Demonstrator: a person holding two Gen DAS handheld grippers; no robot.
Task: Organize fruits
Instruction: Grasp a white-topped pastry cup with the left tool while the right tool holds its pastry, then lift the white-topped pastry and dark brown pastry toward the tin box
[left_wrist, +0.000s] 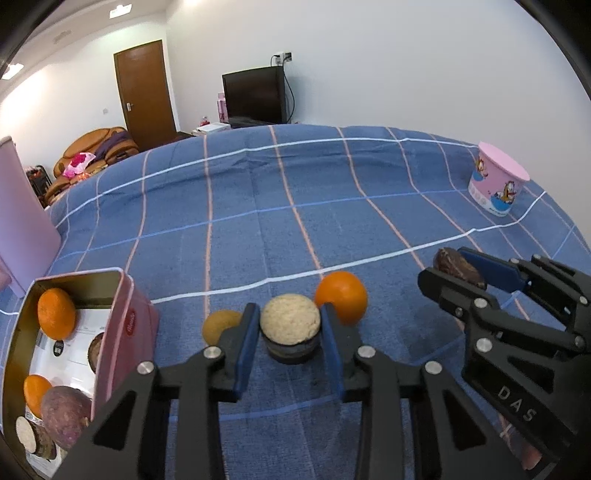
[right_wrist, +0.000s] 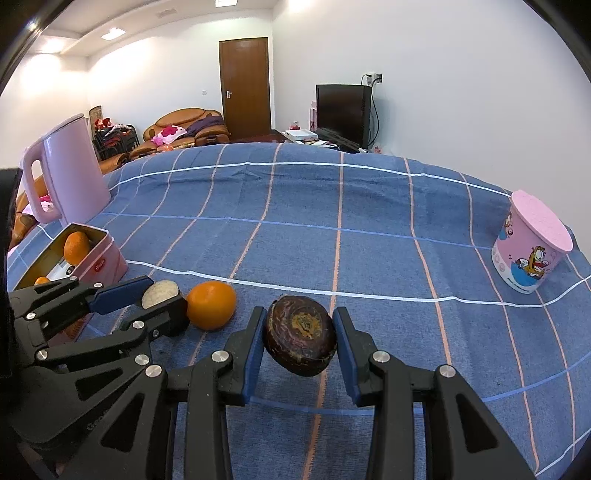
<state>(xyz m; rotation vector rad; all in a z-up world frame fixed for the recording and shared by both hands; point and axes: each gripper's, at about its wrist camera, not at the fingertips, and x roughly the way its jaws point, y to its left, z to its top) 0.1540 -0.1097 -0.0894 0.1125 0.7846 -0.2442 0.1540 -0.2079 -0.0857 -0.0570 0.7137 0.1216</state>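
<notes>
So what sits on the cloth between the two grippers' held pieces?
One orange on the blue cloth, seen in the right wrist view, beside the left gripper.

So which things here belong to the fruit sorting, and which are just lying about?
Job:
- pink tin holding fruit
- cut half in the left gripper
- dark fruit in the right gripper
- loose orange
- small brown fruit

Lying about:
- pink kettle
- cartoon cup
</notes>
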